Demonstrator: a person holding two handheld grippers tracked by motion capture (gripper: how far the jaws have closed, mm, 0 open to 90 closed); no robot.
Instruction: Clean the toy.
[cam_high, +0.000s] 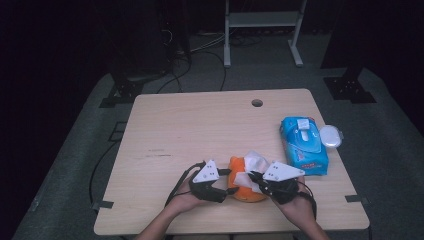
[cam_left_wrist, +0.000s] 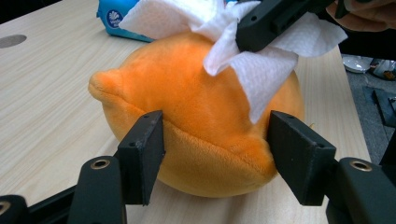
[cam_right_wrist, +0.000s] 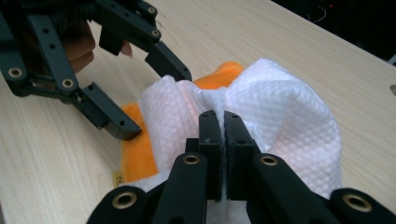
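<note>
An orange plush toy (cam_high: 244, 193) lies near the table's front edge, with a white wipe (cam_high: 253, 161) draped over its top. My left gripper (cam_high: 229, 181) reaches in from the left, its jaws against both sides of the toy (cam_left_wrist: 187, 102) low down. In the left gripper view, that gripper (cam_left_wrist: 215, 149) straddles the toy's lower seam. My right gripper (cam_right_wrist: 223, 126) is shut on a pinched fold of the wipe (cam_right_wrist: 289, 116) on top of the toy (cam_right_wrist: 135, 154). It comes in from the right (cam_high: 252, 176).
A blue pack of wet wipes (cam_high: 302, 145) lies to the right on the table (cam_high: 190, 125), with a white oval lid (cam_high: 330, 136) beside it. A round cable hole (cam_high: 257, 103) sits near the far edge. Dark stands and cables lie on the floor beyond.
</note>
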